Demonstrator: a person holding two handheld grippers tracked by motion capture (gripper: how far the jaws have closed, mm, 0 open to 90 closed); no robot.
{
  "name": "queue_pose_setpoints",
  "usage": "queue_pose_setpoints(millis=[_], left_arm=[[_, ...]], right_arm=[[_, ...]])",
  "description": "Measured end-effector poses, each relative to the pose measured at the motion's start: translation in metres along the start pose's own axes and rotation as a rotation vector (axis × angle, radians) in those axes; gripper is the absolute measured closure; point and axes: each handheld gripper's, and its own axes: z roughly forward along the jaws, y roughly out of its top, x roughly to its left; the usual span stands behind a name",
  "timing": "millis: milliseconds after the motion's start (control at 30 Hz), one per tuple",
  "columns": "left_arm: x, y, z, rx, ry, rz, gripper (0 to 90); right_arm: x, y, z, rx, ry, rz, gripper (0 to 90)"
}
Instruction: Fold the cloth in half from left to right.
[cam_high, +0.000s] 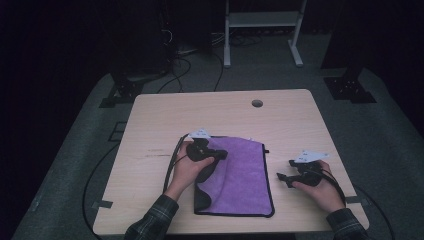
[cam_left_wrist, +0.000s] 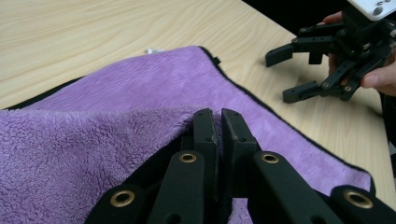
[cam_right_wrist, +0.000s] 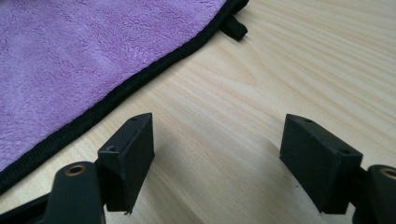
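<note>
Lying flat on a light wooden table (cam_high: 160, 115), toward its near edge: purple towel (cam_high: 245, 175) with black edging, its left flap lifted and folding rightward over the rest. Pinching that flap's edge, jaws pressed together on the fabric: left gripper (cam_left_wrist: 215, 122). Waiting on bare wood just right of the towel's hem, jaws spread wide and holding nothing: right gripper (cam_right_wrist: 217, 156). Risking, by judgement, a slipping grip, since little cloth is sitting between the pads, or a skewed fold if the flap is dragging the lower layer. Leaving ample open tabletop beyond and left; less on the right side.
</note>
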Motion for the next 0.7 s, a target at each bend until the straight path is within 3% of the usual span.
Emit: queue_pose_setpoints(millis=[367, 700], left_arm=[[-0.012, 0.014, 0.037, 0.028, -0.065, 0.023, 85.7], [-0.019, 0.027, 0.067, 0.044, -0.097, 0.029, 85.6]], right_arm=[[0.000, 0.000, 0.000, 0.000, -0.001, 0.001, 24.8], [0.000, 0.000, 0.000, 0.000, -0.001, 0.000, 24.8]])
